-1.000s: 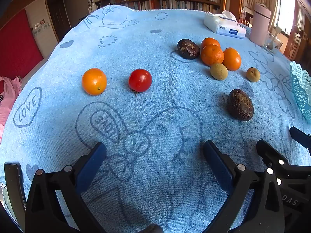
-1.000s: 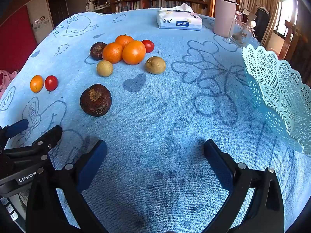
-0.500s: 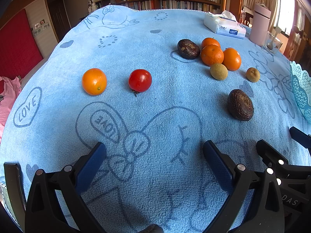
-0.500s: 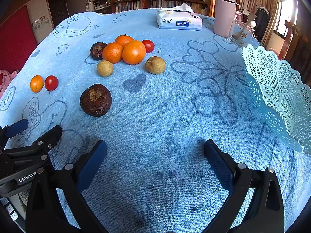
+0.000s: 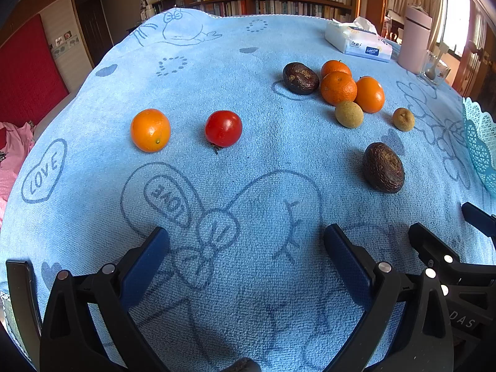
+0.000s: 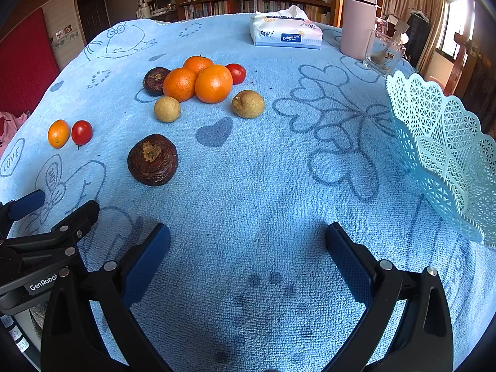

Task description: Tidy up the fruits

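Fruit lies loose on a blue towel. A small orange (image 5: 150, 130) and a red tomato (image 5: 223, 128) sit side by side ahead of my left gripper (image 5: 246, 248), which is open and empty near the front edge. A dark wrinkled fruit (image 6: 152, 159) lies ahead-left of my right gripper (image 6: 248, 248), also open and empty. Farther back, three oranges (image 6: 214, 83) cluster with a second dark fruit (image 6: 156, 81), a second tomato (image 6: 237, 73) and two tan fruits (image 6: 248, 104). A pale blue lattice basket (image 6: 440, 142) stands at the right.
A tissue pack (image 6: 285, 33), a pink cylinder (image 6: 357, 20) and a glass jar (image 6: 384, 52) stand at the back. The right gripper shows at the right edge of the left wrist view (image 5: 449, 257). Bookshelves line the far wall.
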Demonstrator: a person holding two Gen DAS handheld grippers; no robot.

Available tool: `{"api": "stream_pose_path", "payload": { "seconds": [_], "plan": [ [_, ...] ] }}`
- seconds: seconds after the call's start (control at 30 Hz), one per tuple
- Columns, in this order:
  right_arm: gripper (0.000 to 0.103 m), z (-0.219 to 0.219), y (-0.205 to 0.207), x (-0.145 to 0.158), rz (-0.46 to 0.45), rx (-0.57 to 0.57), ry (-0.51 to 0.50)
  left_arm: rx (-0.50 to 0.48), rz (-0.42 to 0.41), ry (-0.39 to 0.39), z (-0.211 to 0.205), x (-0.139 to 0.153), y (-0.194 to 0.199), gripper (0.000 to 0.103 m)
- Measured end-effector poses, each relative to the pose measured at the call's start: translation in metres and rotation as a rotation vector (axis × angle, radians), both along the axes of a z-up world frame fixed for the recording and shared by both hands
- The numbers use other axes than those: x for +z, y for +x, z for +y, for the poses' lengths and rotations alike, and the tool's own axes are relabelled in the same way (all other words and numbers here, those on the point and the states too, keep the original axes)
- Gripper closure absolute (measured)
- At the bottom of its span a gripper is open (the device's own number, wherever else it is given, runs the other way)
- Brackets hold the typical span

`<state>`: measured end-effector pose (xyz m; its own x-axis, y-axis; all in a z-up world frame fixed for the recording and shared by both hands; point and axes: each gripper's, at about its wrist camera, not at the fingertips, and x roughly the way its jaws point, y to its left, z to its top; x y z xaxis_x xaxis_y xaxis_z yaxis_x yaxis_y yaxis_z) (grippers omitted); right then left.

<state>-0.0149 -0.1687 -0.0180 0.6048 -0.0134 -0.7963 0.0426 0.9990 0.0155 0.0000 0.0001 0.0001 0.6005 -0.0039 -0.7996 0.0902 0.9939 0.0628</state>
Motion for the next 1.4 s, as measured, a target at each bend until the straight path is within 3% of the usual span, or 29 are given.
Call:
{"api": "stream_pose_path", "payload": {
  "seconds": [1.4],
  "plan": [
    [0.002, -0.0011, 0.0003, 0.0019, 0.009, 0.031, 0.017, -0.001, 0.002, -0.004, 0.0004, 0.0000, -0.0001, 0.005]
  ]
}}
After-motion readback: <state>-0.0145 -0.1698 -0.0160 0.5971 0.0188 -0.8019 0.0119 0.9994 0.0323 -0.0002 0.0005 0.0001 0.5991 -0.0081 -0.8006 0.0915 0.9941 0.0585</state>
